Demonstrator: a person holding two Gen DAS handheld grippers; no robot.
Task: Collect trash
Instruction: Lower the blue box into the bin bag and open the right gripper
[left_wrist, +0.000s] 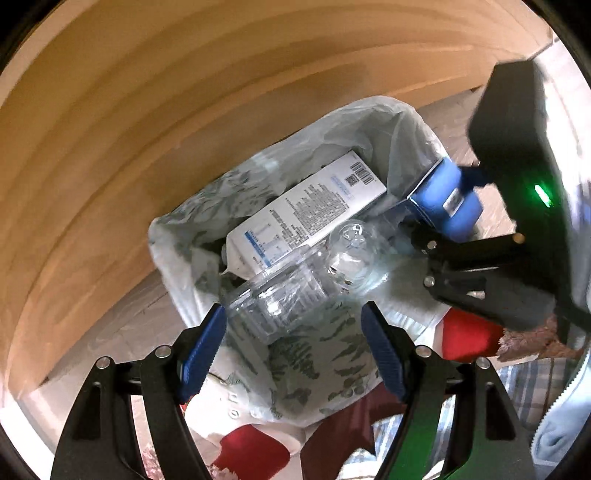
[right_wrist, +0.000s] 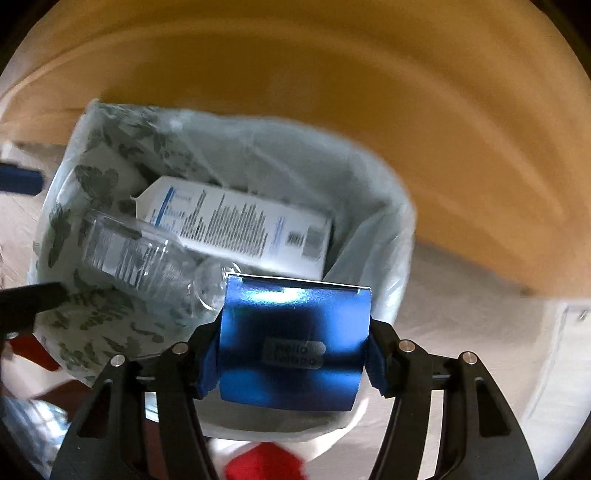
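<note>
Below me I see pale floor running up to a broad wooden panel (left_wrist: 184, 110) that fills the far side of both wrist views. Against it sits the bin, lined with a leaf-printed plastic bag (right_wrist: 92, 184) whose rim sags open; the mouth is wide, with free room over its near side. Inside lie a white printed carton (left_wrist: 310, 206) and, touching it, a clear plastic bottle (left_wrist: 280, 291) on its side. My right gripper (right_wrist: 291, 360) is clenched on a shiny blue box (right_wrist: 295, 339), pads pressing both flanks, held just over the bag's near rim. My left gripper (left_wrist: 293, 354) hangs released above the bottle, nothing between its blue pads. Red and checked fabric (left_wrist: 465, 339) crowds the floor just beside the bin, and the right tool's black body stands near my left one
</note>
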